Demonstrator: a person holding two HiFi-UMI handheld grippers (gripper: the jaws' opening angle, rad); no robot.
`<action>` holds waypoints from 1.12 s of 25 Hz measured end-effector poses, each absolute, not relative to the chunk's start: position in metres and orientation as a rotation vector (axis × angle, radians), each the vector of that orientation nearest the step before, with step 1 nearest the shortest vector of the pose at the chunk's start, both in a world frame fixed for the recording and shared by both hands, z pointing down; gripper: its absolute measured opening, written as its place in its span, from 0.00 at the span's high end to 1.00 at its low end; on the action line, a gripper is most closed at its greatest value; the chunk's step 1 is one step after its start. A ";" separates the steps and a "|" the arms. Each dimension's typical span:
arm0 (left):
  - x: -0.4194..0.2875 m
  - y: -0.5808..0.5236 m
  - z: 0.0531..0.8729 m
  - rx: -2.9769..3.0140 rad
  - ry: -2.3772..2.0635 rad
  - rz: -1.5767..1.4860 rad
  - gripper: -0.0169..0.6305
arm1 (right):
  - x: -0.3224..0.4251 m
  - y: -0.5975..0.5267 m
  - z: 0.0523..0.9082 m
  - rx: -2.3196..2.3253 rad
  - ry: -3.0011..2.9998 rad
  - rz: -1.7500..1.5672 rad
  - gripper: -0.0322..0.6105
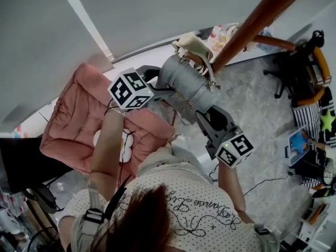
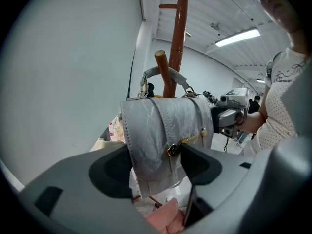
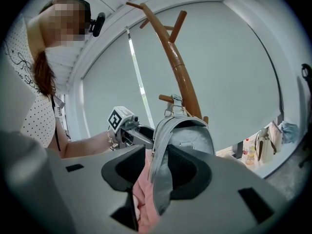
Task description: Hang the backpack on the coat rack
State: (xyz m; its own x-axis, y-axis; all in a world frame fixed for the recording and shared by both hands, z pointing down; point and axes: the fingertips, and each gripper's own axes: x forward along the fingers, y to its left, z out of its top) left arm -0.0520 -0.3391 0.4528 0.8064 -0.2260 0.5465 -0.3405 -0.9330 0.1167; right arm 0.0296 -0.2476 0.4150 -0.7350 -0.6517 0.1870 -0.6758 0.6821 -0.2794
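Grey backpack (image 1: 185, 84) upright between both grippers, top handle (image 2: 181, 78) at peg (image 2: 162, 65) of brown wooden coat rack (image 1: 253, 19). Left gripper (image 1: 160, 87) clamps front flap; right gripper (image 1: 203, 114) clamps side edge. Below: pink cushion (image 1: 68, 121), grey marbled floor (image 1: 262, 117). White wall behind; black office chair (image 1: 300, 70) at right.

Backpack (image 1: 184, 83) against coat rack (image 1: 252, 22), between left hand-held gripper (image 2: 156, 162) and right hand-held gripper (image 3: 157, 172), cushion (image 1: 73, 119) below

The right gripper (image 3: 158, 168) clamps the grey backpack (image 3: 191, 140), its top handle at a coat rack (image 3: 177, 65) peg.
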 end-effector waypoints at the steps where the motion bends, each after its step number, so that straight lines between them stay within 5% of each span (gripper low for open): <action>1: -0.053 -0.340 0.454 2.789 -0.455 0.794 0.52 | 0.029 -0.248 0.415 1.114 -2.818 0.516 0.70; 19: -0.077 -0.333 0.448 2.819 -0.812 0.590 0.50 | 0.029 -0.250 0.408 1.049 -2.858 0.474 0.73; 25: -0.063 -0.315 0.439 2.847 -0.784 0.547 0.56 | 0.022 -0.253 0.397 1.025 -2.893 0.436 0.74; 28: -0.057 -0.311 0.439 2.863 -0.854 0.600 0.74 | 0.020 -0.252 0.391 1.009 -2.908 0.420 0.74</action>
